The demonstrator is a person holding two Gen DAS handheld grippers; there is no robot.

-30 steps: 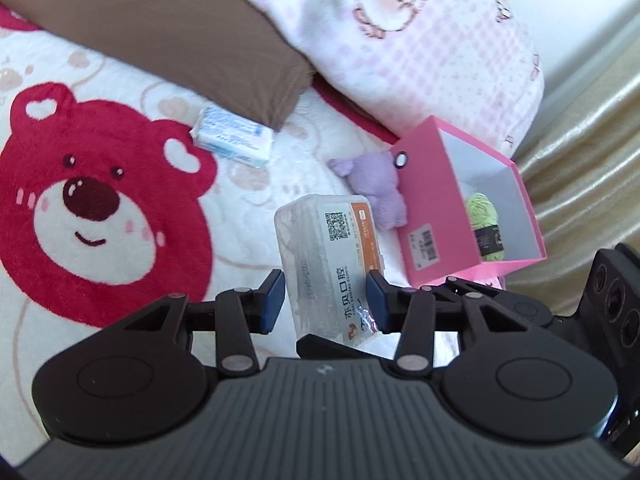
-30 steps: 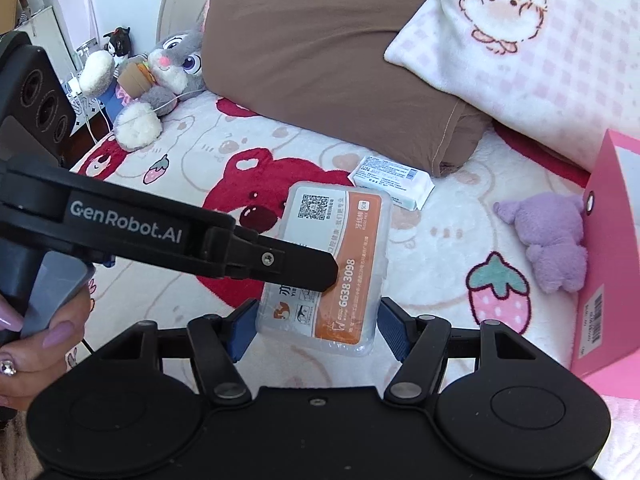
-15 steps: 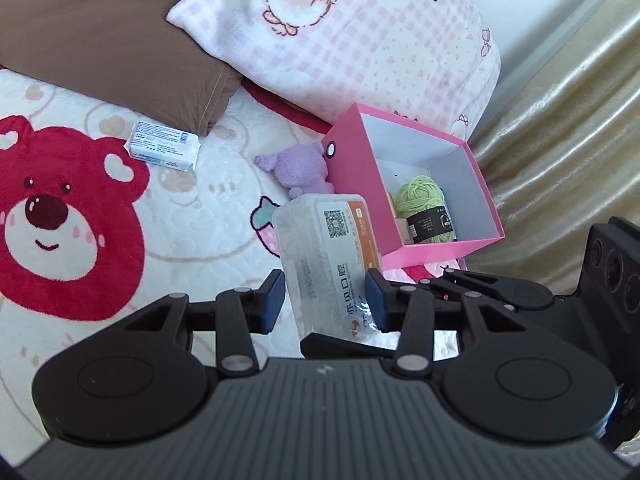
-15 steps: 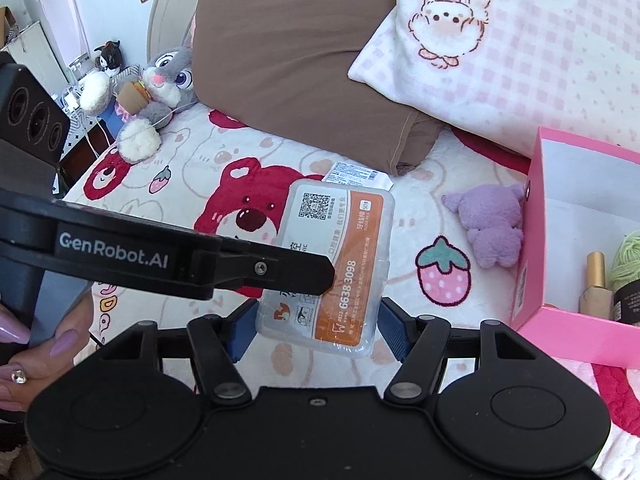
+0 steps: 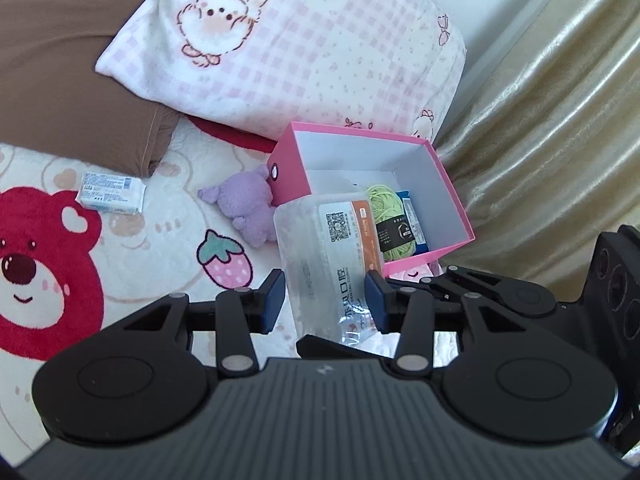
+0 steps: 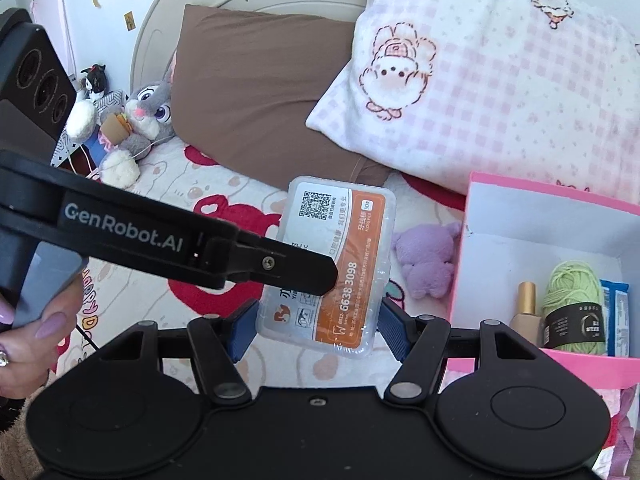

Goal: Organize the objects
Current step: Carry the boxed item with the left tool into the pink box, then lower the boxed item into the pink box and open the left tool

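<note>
Floss box (image 6: pixel 334 266), clear with an orange label, is up off the bedspread, just left of the pink box (image 6: pixel 516 224). Left gripper (image 5: pixel 326 298) pads clamp its sides. Right gripper (image 6: pixel 316 326) sits under its near end, jaws apart, not touching. Yarn (image 6: pixel 574 304) lies inside the pink box.

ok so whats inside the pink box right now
Inside the pink box: a green yarn ball with a black label, a gold-capped bottle and a blue packet. The near wall hides their lower ends and part of the floor.
</note>
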